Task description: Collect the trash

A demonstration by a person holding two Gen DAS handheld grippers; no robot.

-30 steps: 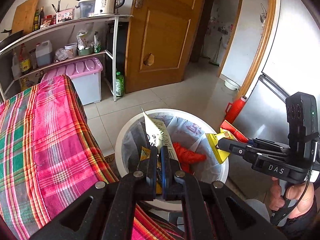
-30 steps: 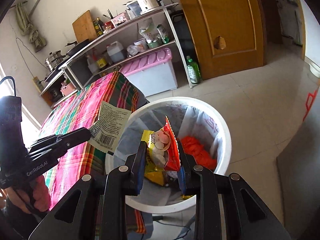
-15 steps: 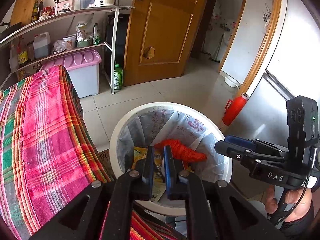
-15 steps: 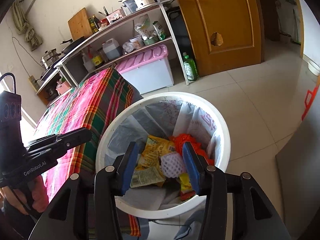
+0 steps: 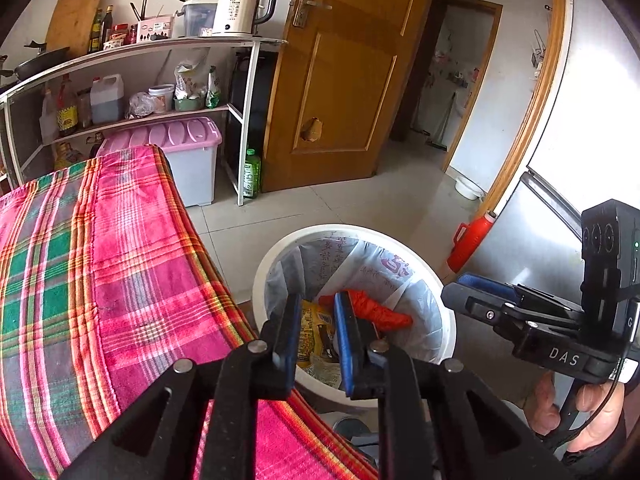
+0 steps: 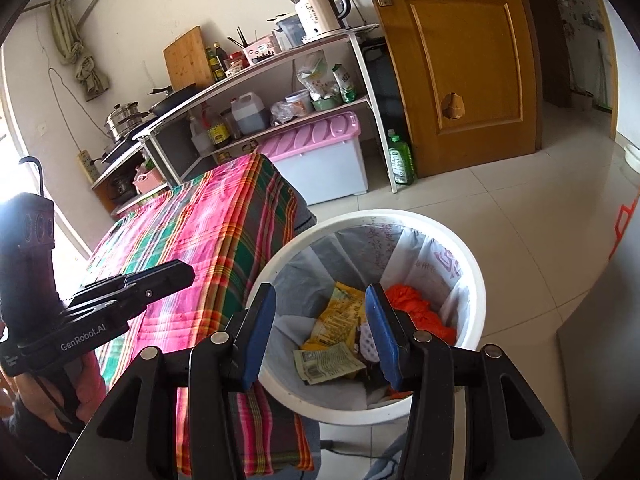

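Observation:
A white trash bin (image 5: 448,316) (image 6: 476,276) with a plastic liner stands on the floor beside the table. Inside lie yellow snack wrappers (image 6: 340,316), a white label wrapper (image 6: 326,362), a white foam net (image 6: 366,346) and an orange bag (image 6: 416,308) (image 5: 376,308). My left gripper (image 5: 318,316) is open and empty, above the bin's near rim. My right gripper (image 6: 320,308) is open wide and empty, above the bin. Each gripper also shows in the other's view: the right one (image 5: 468,288), the left one (image 6: 176,272).
A table with a pink and green plaid cloth (image 5: 100,280) (image 6: 192,240) sits left of the bin. Behind stand a shelf rack (image 5: 244,120) with a kettle (image 5: 240,8), a pink-lidded box (image 5: 192,160), a green bottle (image 5: 251,174), a wooden door (image 5: 344,80) and a red bottle (image 5: 470,240).
Both grippers let go of their wrappers, which fell into the bin. Both jaws opened wider. Both grippers drew back and up from the bin.

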